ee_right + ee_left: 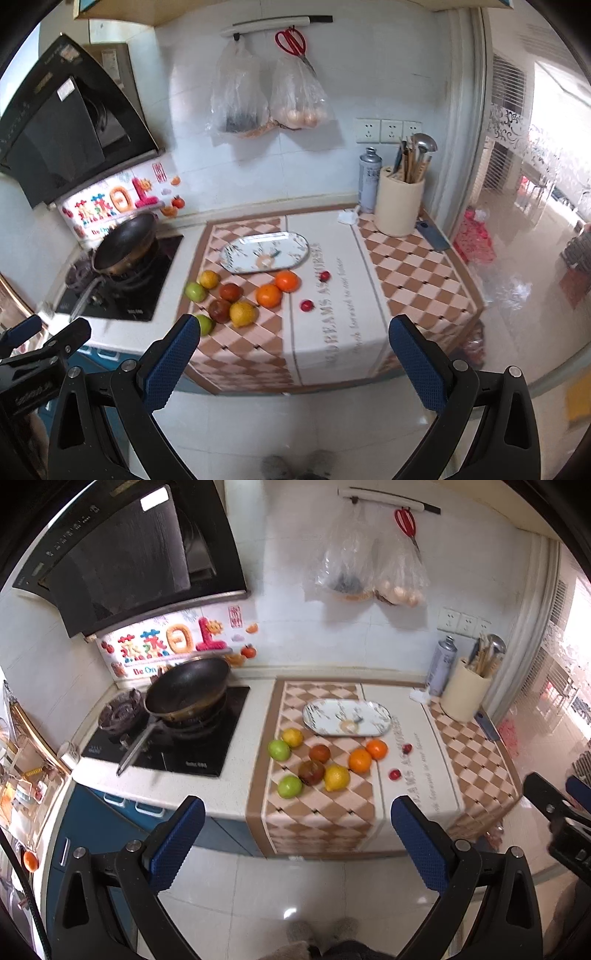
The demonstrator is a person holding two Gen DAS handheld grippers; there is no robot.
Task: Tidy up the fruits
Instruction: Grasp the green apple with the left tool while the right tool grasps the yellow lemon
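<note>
Several fruits lie loose on the checkered cloth: two green apples (279, 750) (195, 291), two lemons (337, 777) (243, 314), two oranges (360, 760) (269, 295), two dark red fruits (311, 772) (220, 310) and two small red fruits (395, 774) (306, 305). Behind them sits an empty oval plate (325, 710) (291, 238). My left gripper (297, 823) hangs open in front of the counter, short of the fruit. My right gripper (295, 341) is open too, back from the counter edge, with nothing between its fingers.
A wok (188, 686) sits on the stove (207, 753) left of the cloth. A utensil holder (399, 205) and a spray can (369, 179) stand at the back right. Plastic bags (240, 92) and scissors (291, 42) hang on the wall. Tiled floor lies below.
</note>
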